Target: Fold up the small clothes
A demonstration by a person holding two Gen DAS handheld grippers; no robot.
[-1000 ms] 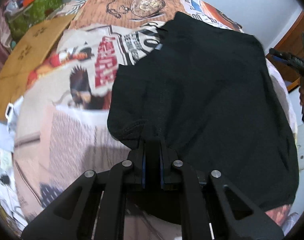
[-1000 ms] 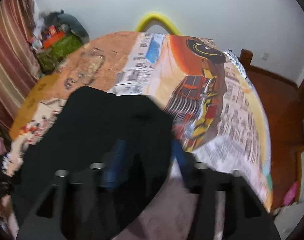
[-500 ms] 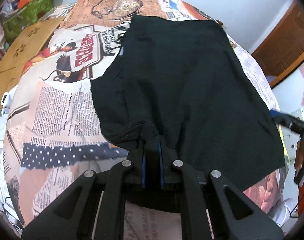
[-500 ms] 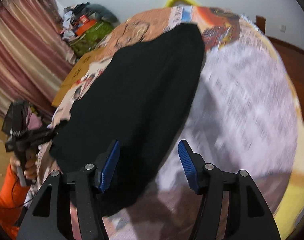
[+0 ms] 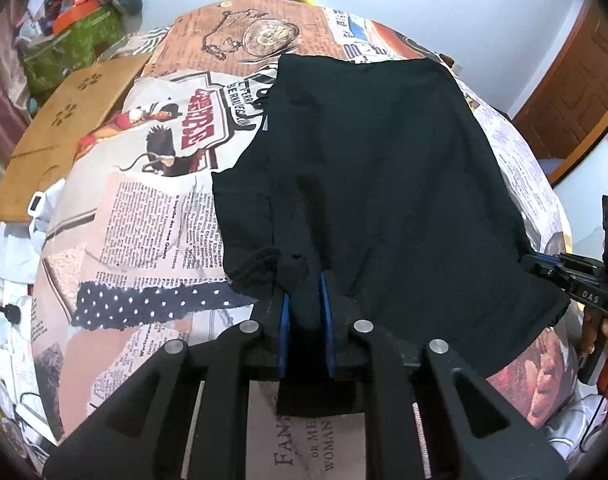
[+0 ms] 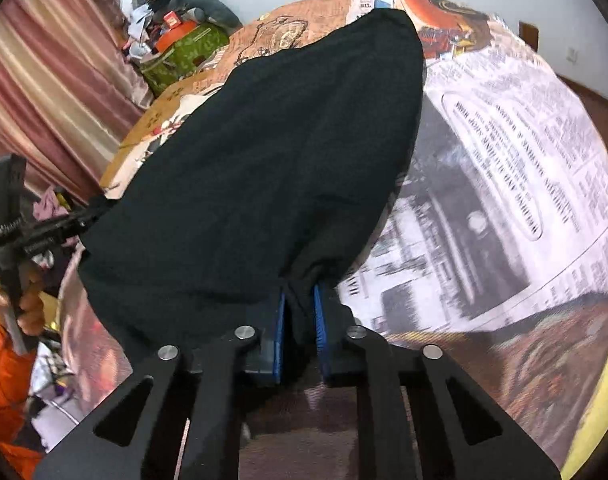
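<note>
A black garment (image 5: 375, 168) lies spread flat on a bed covered by a newspaper-print sheet (image 5: 144, 232). My left gripper (image 5: 305, 280) has a bunched near corner of the garment between its blue pads, and its jaws are opening slightly. In the right wrist view the garment (image 6: 272, 152) stretches away from my right gripper (image 6: 300, 292), whose jaws are closing with the garment's near edge pinched between the pads. Each wrist view also shows the other gripper at a side corner of the cloth: the right gripper (image 5: 543, 266) and the left gripper (image 6: 80, 220).
A wooden board (image 5: 72, 128) leans at the bed's left side, with a cluttered pile and a green box (image 5: 64, 52) behind it. A striped curtain (image 6: 44, 80) hangs at the left. A brown door (image 5: 563, 100) stands at the right. An orange sleeve (image 6: 8, 352) is low left.
My right gripper came down from over the bed to the garment's near edge and went from open to closed on it. The garment now lies stretched flat between both grippers.
</note>
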